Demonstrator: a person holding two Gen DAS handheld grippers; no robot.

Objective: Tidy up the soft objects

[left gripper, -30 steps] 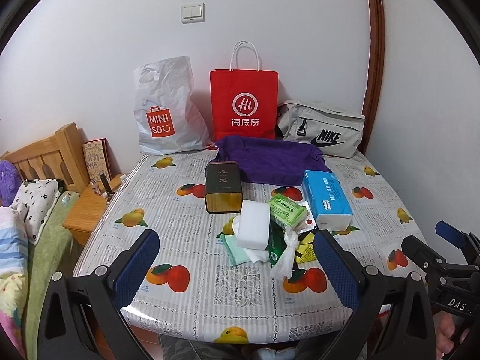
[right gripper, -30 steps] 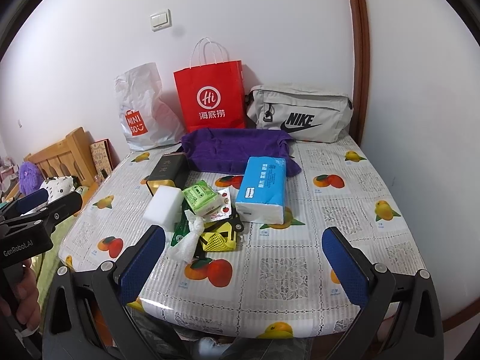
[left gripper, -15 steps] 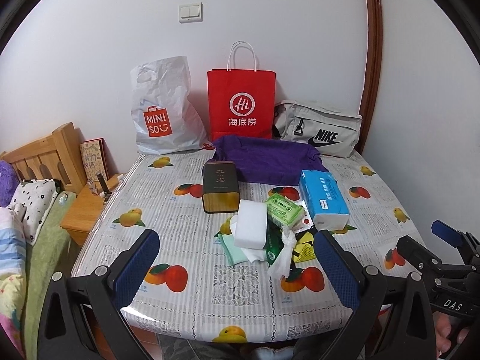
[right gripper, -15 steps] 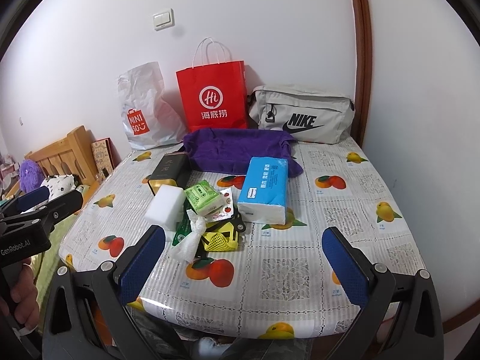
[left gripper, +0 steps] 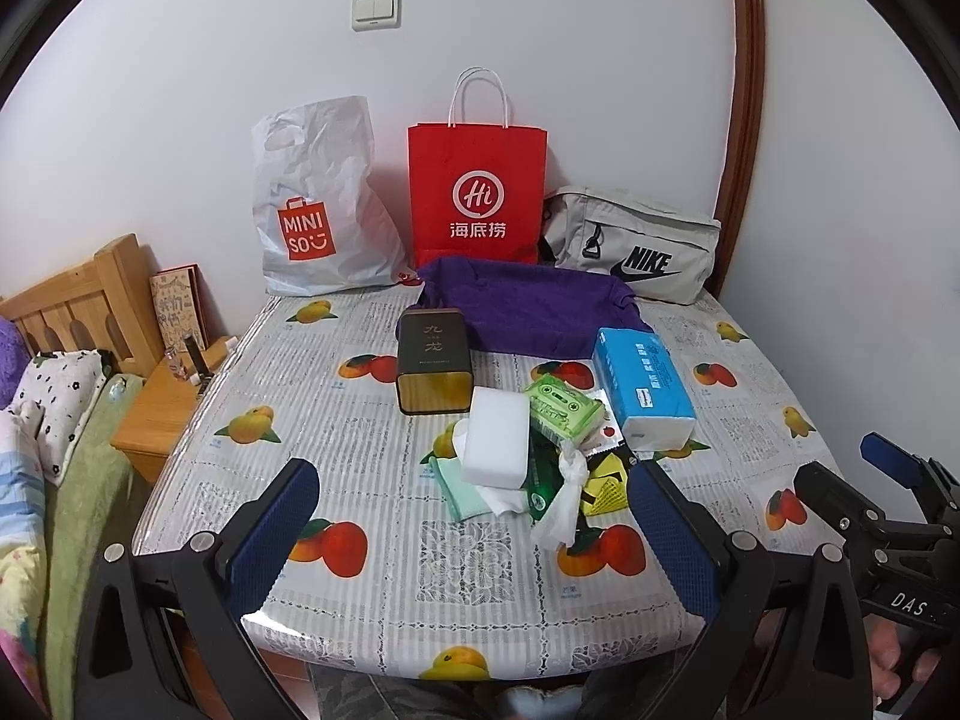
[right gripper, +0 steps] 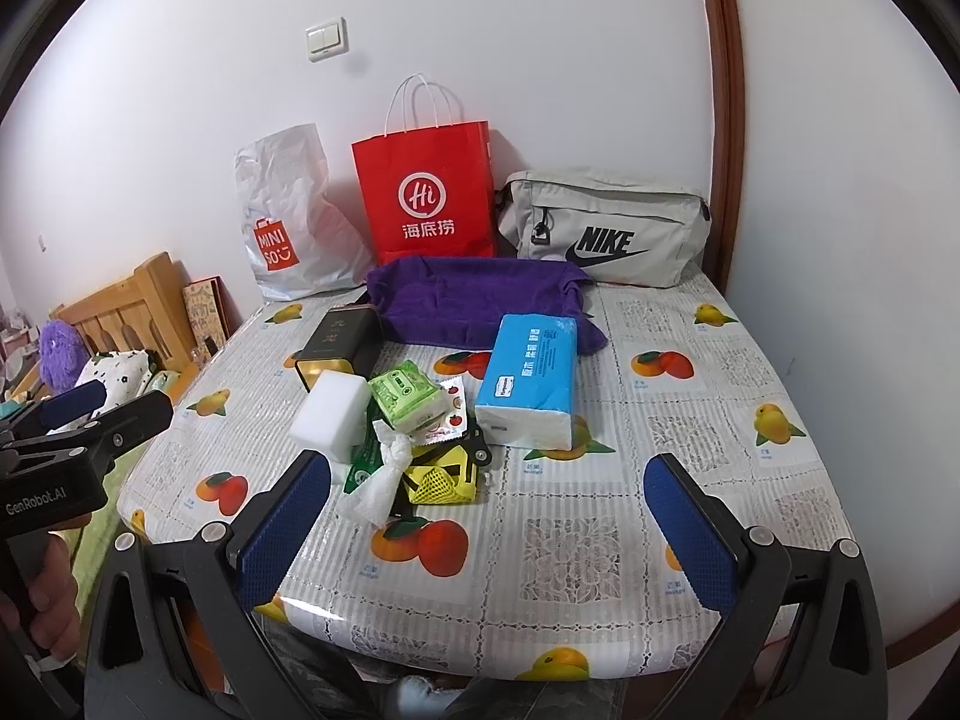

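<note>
A pile sits mid-table: a white sponge block (left gripper: 497, 445) (right gripper: 331, 413), a green tissue pack (left gripper: 563, 407) (right gripper: 409, 397), a blue tissue pack (left gripper: 643, 384) (right gripper: 530, 378), a knotted white plastic bag (left gripper: 565, 499) (right gripper: 384, 475), a yellow mesh item (right gripper: 441, 480) and a pale green cloth (left gripper: 459, 489). A purple towel (left gripper: 528, 306) (right gripper: 474, 300) lies behind. My left gripper (left gripper: 474, 534) and right gripper (right gripper: 486, 525) are both open and empty, above the table's near edge, short of the pile.
A dark tin box (left gripper: 433, 360) stands left of the pile. A Miniso bag (left gripper: 312, 204), a red paper bag (left gripper: 477, 192) and a grey Nike bag (left gripper: 636, 246) line the back wall. A bed (left gripper: 48, 420) and wooden nightstand (left gripper: 156, 408) lie left of the table (left gripper: 480, 570).
Both grippers have drifted back slightly from the table, so the view is a little wider. Nothing on the table has moved.
</note>
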